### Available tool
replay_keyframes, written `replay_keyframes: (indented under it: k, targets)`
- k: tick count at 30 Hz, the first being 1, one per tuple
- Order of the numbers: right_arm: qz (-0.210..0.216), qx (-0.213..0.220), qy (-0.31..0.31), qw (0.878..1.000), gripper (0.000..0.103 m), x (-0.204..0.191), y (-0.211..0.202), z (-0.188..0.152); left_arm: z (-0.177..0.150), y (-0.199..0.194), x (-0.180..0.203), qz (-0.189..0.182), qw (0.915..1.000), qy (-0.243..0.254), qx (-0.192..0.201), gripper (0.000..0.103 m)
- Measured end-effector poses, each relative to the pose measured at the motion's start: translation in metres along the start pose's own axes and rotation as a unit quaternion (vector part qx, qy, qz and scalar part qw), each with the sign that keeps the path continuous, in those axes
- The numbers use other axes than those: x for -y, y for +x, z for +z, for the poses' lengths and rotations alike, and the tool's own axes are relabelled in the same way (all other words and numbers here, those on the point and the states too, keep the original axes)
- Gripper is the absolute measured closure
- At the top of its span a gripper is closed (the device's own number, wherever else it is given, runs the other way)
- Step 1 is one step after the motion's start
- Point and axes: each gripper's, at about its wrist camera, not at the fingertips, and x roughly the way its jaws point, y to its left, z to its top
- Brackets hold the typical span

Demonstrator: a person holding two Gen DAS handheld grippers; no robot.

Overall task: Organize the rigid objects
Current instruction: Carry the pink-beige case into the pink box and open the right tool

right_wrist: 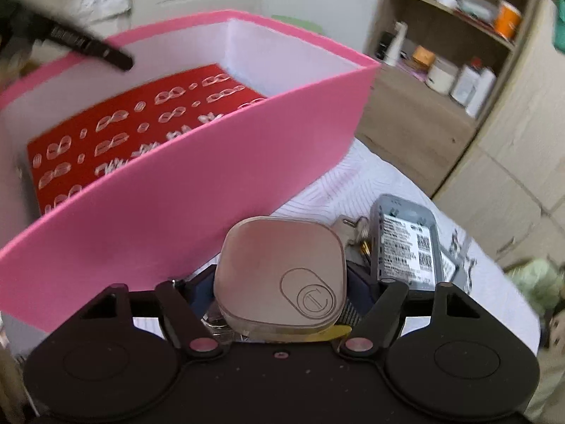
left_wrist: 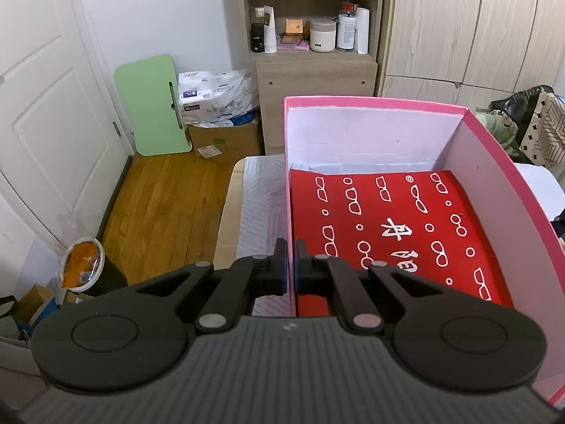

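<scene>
While the pink cardboard box (left_wrist: 370, 104) wall is pinched by the left gripper (left_wrist: 290, 265), a rounded beige plastic case (right_wrist: 280, 275) is clamped in the right gripper (right_wrist: 280, 289) just beside it; next it probably gets lifted over the rim.

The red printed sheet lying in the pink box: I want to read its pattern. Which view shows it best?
The left wrist view: the red printed sheet lies sharp and nearly whole on the floor of the pink box, white glasses motifs and characters legible. In the right wrist view the box's near wall hides part of it, and motion blur smears the print.

Green board (left_wrist: 152, 106) beside tissue pack (left_wrist: 215, 97) — wooden shelf (left_wrist: 310, 17) behind.
</scene>
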Motion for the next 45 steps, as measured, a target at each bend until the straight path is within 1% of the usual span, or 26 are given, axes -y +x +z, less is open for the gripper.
replay_keyframes:
  k: [5, 10, 11, 13, 16, 18, 20, 22, 24, 27, 31, 33, 36, 39, 41, 43, 45]
  targets:
    - [-0.024, 0.032, 0.039, 0.998, 0.025, 0.008, -0.023, 0.001, -0.001, 0.0, 0.001, 0.005, 1.0, 0.006, 0.003, 0.1]
    - [-0.047, 0.075, 0.07, 0.994, 0.025, 0.017, -0.06, 0.022, -0.001, 0.0, 0.002, 0.007, 1.0, 0.0, 0.003, 0.1]
    - [-0.043, 0.081, 0.084, 0.992, 0.025, 0.019, -0.067, 0.03, -0.001, -0.001, 0.002, 0.007, 1.0, -0.003, 0.003, 0.1]
    - [-0.02, 0.083, 0.124, 0.989, 0.025, 0.021, -0.08, 0.047, -0.002, -0.001, 0.003, 0.008, 1.0, -0.004, 0.004, 0.1]
    - [0.044, 0.086, 0.165, 0.982, 0.025, 0.02, -0.087, 0.076, -0.003, -0.003, 0.005, 0.013, 0.9999, -0.001, 0.01, 0.1]
    - [0.088, 0.075, 0.17, 0.979, 0.025, 0.013, -0.079, 0.098, -0.004, -0.004, 0.005, 0.014, 0.9998, -0.003, 0.01, 0.1]
    - [0.118, 0.053, 0.164, 0.978, 0.025, -0.001, -0.06, 0.121, -0.004, -0.005, 0.005, 0.014, 0.9998, -0.007, 0.011, 0.1]
    - [0.134, 0.027, 0.159, 0.978, 0.025, -0.013, -0.038, 0.141, -0.005, -0.006, 0.005, 0.015, 0.9997, -0.013, 0.011, 0.1]
    - [0.145, -0.002, 0.168, 0.975, 0.025, -0.017, -0.009, 0.158, -0.004, -0.007, 0.007, 0.015, 0.9996, -0.023, 0.01, 0.1]
    - [0.13, -0.048, 0.205, 0.969, 0.025, -0.015, 0.036, 0.173, -0.003, -0.006, 0.009, 0.021, 0.9994, -0.026, 0.007, 0.1]
    - [0.125, -0.079, 0.236, 0.96, 0.025, -0.013, 0.079, 0.181, -0.005, -0.008, 0.01, 0.022, 0.9993, -0.028, 0.008, 0.1]
    - [0.126, -0.083, 0.237, 0.96, 0.025, -0.017, 0.089, 0.182, -0.005, -0.009, 0.008, 0.02, 0.9993, -0.031, 0.01, 0.1]
    - [0.131, -0.097, 0.247, 0.955, 0.025, -0.022, 0.104, 0.177, -0.006, -0.008, 0.008, 0.019, 0.9992, -0.033, 0.013, 0.1]
    - [0.124, -0.112, 0.251, 0.954, 0.024, -0.031, 0.116, 0.173, -0.008, -0.008, 0.009, 0.02, 0.9992, -0.033, 0.013, 0.1]
    - [0.123, -0.116, 0.257, 0.951, 0.022, -0.032, 0.121, 0.171, -0.008, -0.008, 0.009, 0.02, 0.9991, -0.035, 0.012, 0.1]
    - [0.123, -0.115, 0.251, 0.953, 0.022, -0.033, 0.12, 0.17, -0.008, -0.008, 0.008, 0.019, 0.9989, -0.041, 0.012, 0.1]
    - [0.12, -0.106, 0.241, 0.957, 0.022, -0.029, 0.11, 0.17, -0.007, -0.008, 0.008, 0.019, 0.9988, -0.043, 0.012, 0.1]
